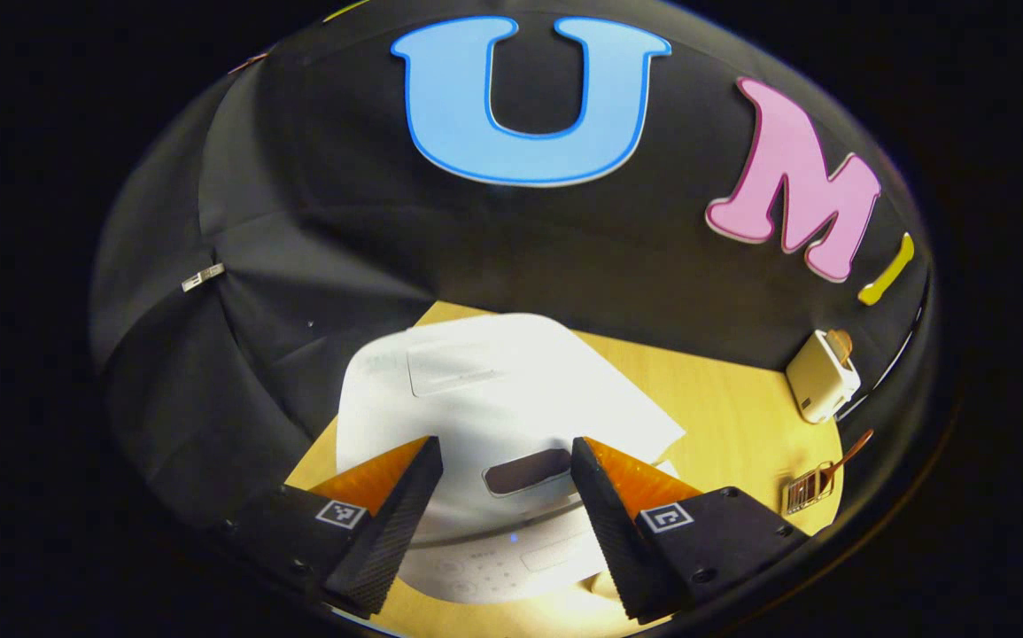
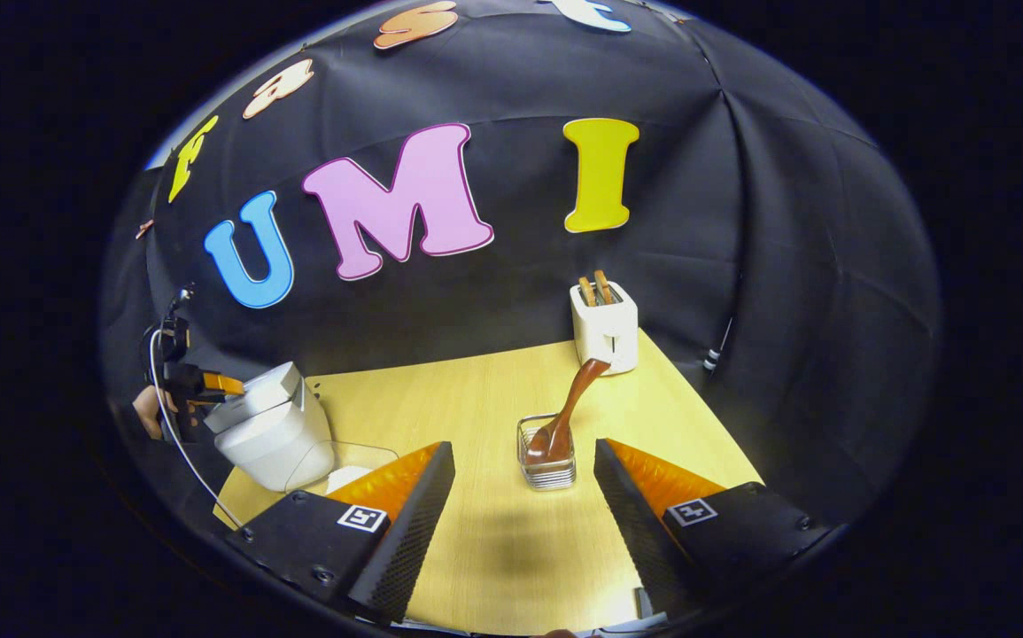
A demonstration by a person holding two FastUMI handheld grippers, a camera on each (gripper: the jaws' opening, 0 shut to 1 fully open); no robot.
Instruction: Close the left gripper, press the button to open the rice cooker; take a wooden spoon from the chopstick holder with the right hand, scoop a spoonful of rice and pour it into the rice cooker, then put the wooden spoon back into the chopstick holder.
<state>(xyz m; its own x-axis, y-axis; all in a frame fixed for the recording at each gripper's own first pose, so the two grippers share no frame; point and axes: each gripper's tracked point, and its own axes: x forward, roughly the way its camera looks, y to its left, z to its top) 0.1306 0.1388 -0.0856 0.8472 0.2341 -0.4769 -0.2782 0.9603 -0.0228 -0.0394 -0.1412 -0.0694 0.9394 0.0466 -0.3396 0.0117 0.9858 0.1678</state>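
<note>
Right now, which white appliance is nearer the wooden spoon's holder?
The toaster, with bread in its slots, stands just behind the chopstick holder. The rice cooker sits farther away across the table.

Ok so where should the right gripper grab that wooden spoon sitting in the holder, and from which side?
Grip the wooden spoon on its bare handle, above the rim of the chopstick holder. The bowl end sits down inside the wire holder, and the handle leans up and away toward the toaster. Probably come in from the near side with the right gripper, jaws open and straddling the handle.

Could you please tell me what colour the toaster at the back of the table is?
The toaster is white; the right gripper view shows it best.
</note>
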